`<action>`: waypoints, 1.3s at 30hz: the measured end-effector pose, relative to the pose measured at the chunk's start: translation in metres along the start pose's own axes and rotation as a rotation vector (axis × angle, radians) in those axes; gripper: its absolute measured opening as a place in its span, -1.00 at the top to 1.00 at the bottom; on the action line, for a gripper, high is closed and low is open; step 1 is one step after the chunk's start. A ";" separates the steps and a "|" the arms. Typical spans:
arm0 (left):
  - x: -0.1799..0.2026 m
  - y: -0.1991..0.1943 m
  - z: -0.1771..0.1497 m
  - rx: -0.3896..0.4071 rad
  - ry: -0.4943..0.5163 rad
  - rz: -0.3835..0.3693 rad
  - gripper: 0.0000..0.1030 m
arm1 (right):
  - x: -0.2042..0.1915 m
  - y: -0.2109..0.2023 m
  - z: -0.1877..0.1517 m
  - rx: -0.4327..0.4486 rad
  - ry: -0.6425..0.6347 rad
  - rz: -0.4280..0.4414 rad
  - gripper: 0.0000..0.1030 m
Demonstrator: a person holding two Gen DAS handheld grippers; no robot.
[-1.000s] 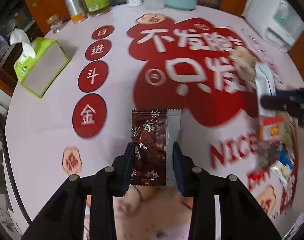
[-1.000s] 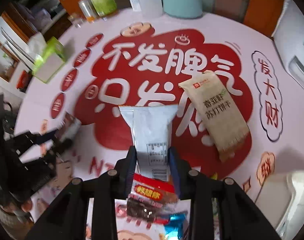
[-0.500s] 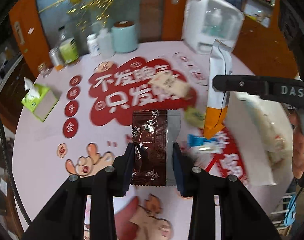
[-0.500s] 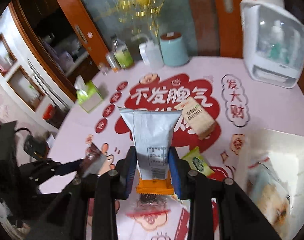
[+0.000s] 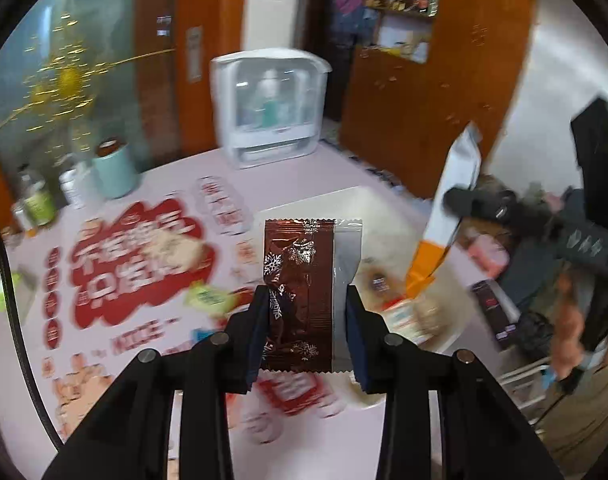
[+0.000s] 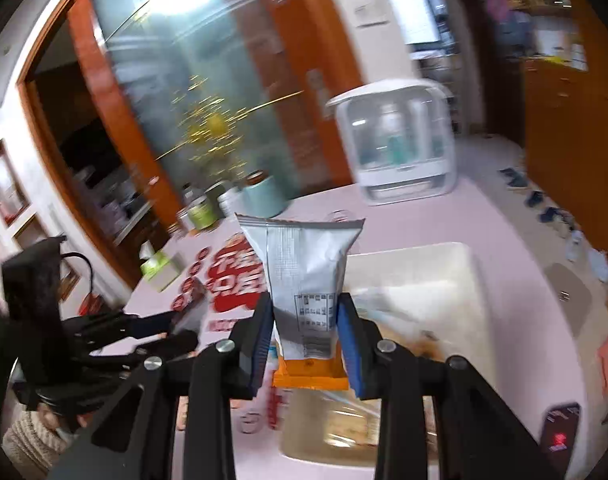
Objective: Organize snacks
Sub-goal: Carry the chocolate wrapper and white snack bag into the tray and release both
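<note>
My left gripper (image 5: 307, 320) is shut on a brown snack packet (image 5: 300, 264) with a silver stripe, held upright above the pink table. To its right, my right gripper (image 5: 457, 202) holds a silver and orange packet (image 5: 457, 168). The right wrist view shows that packet (image 6: 304, 264) clamped between the jaws of my right gripper (image 6: 305, 320). A white bin (image 6: 423, 264) with several snacks in it lies just below and beyond both packets; its rim (image 5: 323, 200) also shows behind the brown packet. My left gripper (image 6: 176, 326) appears at the left of the right wrist view.
Loose snacks lie on the table: a beige cracker packet (image 5: 172, 248), a green packet (image 5: 208, 298), a red one (image 5: 292, 392). A white appliance (image 5: 268, 108), a teal canister (image 5: 114, 168) and bottles stand at the back. A green tissue box (image 6: 160, 264) sits left.
Both grippers have risen from the table's red print and swung right, over toward the white bin. Each still grips its own packet.
</note>
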State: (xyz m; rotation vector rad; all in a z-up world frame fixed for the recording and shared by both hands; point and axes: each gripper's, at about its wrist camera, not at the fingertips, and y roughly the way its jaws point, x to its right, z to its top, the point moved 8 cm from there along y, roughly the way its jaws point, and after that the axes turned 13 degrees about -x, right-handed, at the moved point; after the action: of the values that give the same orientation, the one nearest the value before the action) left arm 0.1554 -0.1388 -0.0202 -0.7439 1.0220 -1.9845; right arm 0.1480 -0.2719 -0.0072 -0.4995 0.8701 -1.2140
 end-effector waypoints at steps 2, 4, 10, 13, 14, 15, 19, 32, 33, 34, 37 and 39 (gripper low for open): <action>0.019 0.003 0.008 0.006 0.005 -0.027 0.33 | 0.018 -0.008 -0.005 0.010 0.026 -0.039 0.38; 0.036 0.010 0.015 0.013 0.015 -0.040 0.33 | 0.036 -0.010 -0.011 0.006 0.056 -0.065 0.38; 0.066 0.054 0.032 -0.055 -0.002 -0.114 0.33 | 0.077 0.000 -0.022 -0.018 0.118 -0.133 0.37; 0.066 0.079 0.042 -0.068 -0.009 -0.090 0.33 | 0.090 0.015 -0.026 -0.058 0.132 -0.175 0.37; 0.065 0.086 0.045 -0.074 -0.012 -0.089 0.33 | 0.093 0.020 -0.027 -0.069 0.133 -0.188 0.37; 0.066 0.096 0.049 -0.087 -0.021 -0.094 0.33 | 0.098 0.028 -0.027 -0.092 0.139 -0.201 0.37; 0.056 0.130 0.062 -0.124 -0.057 -0.098 0.31 | 0.110 0.058 -0.030 -0.167 0.156 -0.236 0.31; 0.017 0.163 0.053 -0.146 -0.115 -0.091 -0.54 | 0.128 0.102 -0.016 -0.197 0.229 -0.284 0.26; 0.013 0.162 0.050 -0.146 -0.118 -0.087 -0.55 | 0.127 0.103 -0.015 -0.193 0.225 -0.292 0.26; 0.009 0.160 0.046 -0.144 -0.120 -0.077 -0.55 | 0.126 0.103 -0.013 -0.187 0.223 -0.297 0.25; -0.004 0.153 0.036 -0.140 -0.140 -0.063 -0.56 | 0.118 0.105 -0.007 -0.184 0.225 -0.266 0.25; -0.015 0.145 0.030 -0.130 -0.151 -0.049 -0.56 | 0.111 0.104 -0.005 -0.180 0.216 -0.254 0.25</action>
State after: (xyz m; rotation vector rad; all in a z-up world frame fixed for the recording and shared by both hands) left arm 0.2390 -0.1943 -0.1303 -0.9825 1.0585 -1.8839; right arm 0.2166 -0.3448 -0.1217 -0.6468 1.1323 -1.4471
